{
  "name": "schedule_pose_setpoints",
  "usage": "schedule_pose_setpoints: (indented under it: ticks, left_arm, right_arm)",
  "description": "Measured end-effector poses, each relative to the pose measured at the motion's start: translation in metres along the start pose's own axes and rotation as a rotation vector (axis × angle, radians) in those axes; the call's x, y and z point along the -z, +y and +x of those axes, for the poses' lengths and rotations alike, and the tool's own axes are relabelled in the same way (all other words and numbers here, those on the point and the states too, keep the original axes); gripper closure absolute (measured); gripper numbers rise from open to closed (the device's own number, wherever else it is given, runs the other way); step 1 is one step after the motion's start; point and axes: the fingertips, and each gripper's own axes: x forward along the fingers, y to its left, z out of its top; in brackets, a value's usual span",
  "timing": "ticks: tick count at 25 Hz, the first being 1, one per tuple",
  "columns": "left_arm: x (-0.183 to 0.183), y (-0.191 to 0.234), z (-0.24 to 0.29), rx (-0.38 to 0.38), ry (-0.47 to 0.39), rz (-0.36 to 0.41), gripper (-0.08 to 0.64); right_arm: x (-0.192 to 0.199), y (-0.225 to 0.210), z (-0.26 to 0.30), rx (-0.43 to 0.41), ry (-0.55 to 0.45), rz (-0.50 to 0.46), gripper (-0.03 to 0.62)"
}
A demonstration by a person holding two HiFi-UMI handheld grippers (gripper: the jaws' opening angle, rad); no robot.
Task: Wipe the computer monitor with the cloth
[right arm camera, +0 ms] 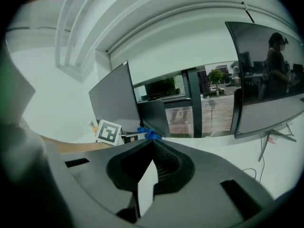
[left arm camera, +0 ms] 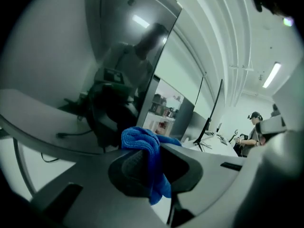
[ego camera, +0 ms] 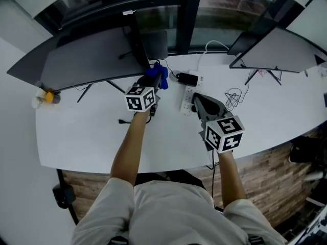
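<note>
At the centre of the head view, the left gripper [ego camera: 155, 82] is clamped on a bunched blue cloth [ego camera: 160, 76]. The left gripper view shows the fabric pinched between both jaws, with folds spilling over the top and hanging below. The cloth sits by the lower right corner of the curved computer monitor [ego camera: 87, 60] that fills the upper left of the frame, close to its dark stand. No view shows whether the cloth touches the screen. Right of centre, the right gripper [ego camera: 197, 99] hangs over the white desk [ego camera: 92, 137] with its jaws closed tip to tip and nothing between them. A white power strip [ego camera: 189, 98] lies between the two grippers, and a loose coil of cable [ego camera: 233, 97] lies just right of it. A second monitor [ego camera: 276, 50] stands at the upper right. A small yellow object [ego camera: 49, 97] rests at the desk's far left edge.
</note>
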Motion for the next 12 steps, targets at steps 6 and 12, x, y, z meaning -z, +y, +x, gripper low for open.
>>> schedule_pose_setpoints:
  ticks: [6, 12]
  left_arm:
    - [-0.063, -0.018, -0.017, -0.035, -0.168, 0.028, 0.497]
    - [-0.143, -0.047, -0.046, -0.033, -0.295, 0.085, 0.497]
  right_arm:
    - [-0.015, -0.006, -0.013, 0.013, -0.021, -0.008, 0.579]
    - [-0.036, 0.007, -0.025, -0.002, -0.048, -0.026, 0.579]
